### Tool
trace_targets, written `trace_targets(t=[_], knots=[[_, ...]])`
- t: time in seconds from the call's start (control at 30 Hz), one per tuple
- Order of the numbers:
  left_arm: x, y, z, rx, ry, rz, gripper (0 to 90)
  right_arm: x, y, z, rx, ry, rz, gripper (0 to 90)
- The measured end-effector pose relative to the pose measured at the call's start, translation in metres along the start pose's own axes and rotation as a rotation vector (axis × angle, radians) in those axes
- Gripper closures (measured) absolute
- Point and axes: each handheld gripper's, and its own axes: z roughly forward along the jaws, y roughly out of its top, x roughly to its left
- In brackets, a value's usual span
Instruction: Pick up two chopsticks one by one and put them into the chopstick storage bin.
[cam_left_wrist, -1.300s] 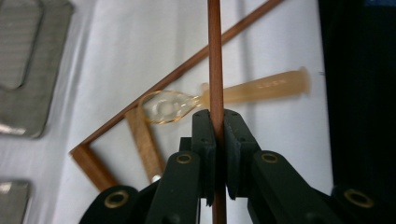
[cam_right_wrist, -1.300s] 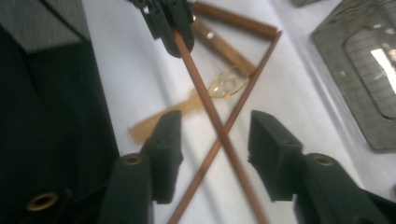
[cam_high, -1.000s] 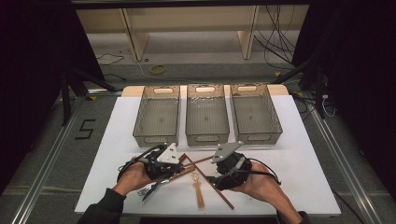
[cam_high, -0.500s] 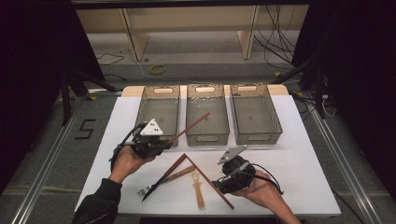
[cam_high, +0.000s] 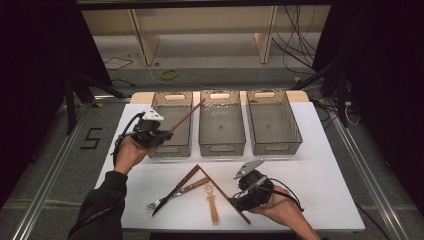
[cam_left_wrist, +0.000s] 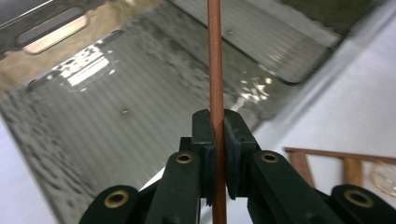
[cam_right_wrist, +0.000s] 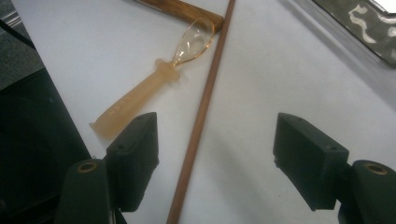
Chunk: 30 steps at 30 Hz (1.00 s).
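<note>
Reddish-brown and pencil-thin, one chopstick (cam_high: 187, 115) is clamped between the closed jaws of the left gripper (cam_high: 159, 136), its tip slanting above the leftmost of three clear bins (cam_high: 171, 148). Its mate, a second chopstick (cam_high: 227, 196), lies flat on the white table (cam_high: 320, 165), running between the wide-open jaws of the right gripper (cam_high: 240, 200), whose jaws have just been opening, pads clear of the wood. Both sticks look light, stiff and smooth, likely to swivel or slip in a pinch; a hold near mid-length seems safest. From the left gripper view, the pads are seen biting squarely on the stick (cam_left_wrist: 215, 70). The right gripper view reveals a translucent amber spoon (cam_right_wrist: 154, 91) just beside the table chopstick (cam_right_wrist: 203, 112), detail too small from above.
</note>
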Motion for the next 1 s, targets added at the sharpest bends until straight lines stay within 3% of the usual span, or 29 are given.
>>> trace_targets(t=[0.3, 0.53, 0.73, 0.9, 1.0], knots=[[0.030, 0.009, 0.013, 0.024, 0.056, -0.089, 83.8, 0.000, -0.001, 0.000, 0.006, 0.004, 0.009, 31.8], [0.046, 0.008, 0.026, 0.040, 0.067, -0.158, 83.6, 0.000, -0.002, 0.001, 0.007, 0.005, 0.007, 31.7], [0.053, 0.003, 0.037, 0.075, 0.074, -0.214, 83.3, -0.001, -0.003, 0.001, 0.006, 0.008, 0.006, 31.7], [0.056, 0.000, 0.045, 0.075, 0.087, -0.248, 82.9, 0.000, -0.003, 0.001, 0.008, 0.014, 0.009, 31.7], [0.056, 0.001, 0.046, 0.075, 0.095, -0.263, 71.7, -0.001, -0.003, 0.001, 0.007, 0.013, 0.009, 31.7]])
